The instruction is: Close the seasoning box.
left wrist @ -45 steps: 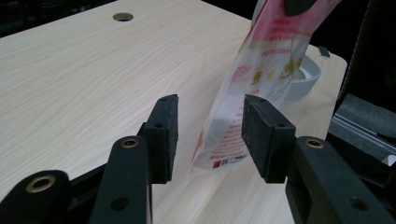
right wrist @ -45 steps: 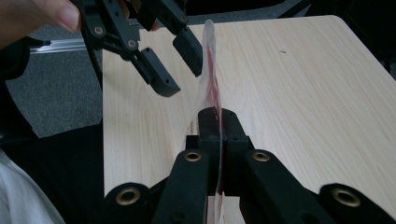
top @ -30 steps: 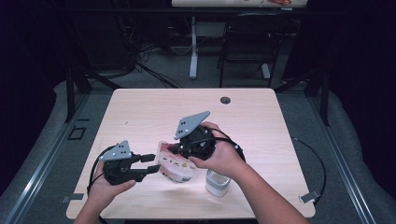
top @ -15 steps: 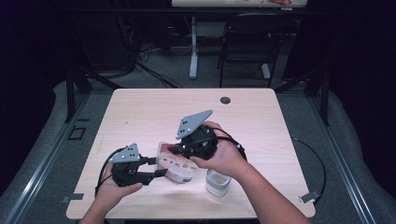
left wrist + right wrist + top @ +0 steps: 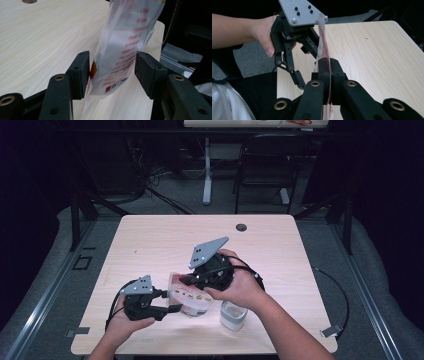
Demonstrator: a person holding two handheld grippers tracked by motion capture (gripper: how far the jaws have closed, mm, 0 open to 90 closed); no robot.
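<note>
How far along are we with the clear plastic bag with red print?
Done: the right gripper is clamped shut on the edge of the clear plastic bag with red print, holding it above the light wooden table. In hand: the left gripper has just been opening; the bag hangs between its jaws, touching one pad, not pinched. Left: probably a new left-hand grip, and whatever involves the small clear container, still untouched.

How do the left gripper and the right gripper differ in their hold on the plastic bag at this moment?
The right gripper has its jaws shut tight on the plastic bag; the left gripper has just been opening, and its jaws stand apart with the bag between them. In the high view the right gripper sits above the bag, while the left gripper comes from the side. Both are hand-held and black.
</note>
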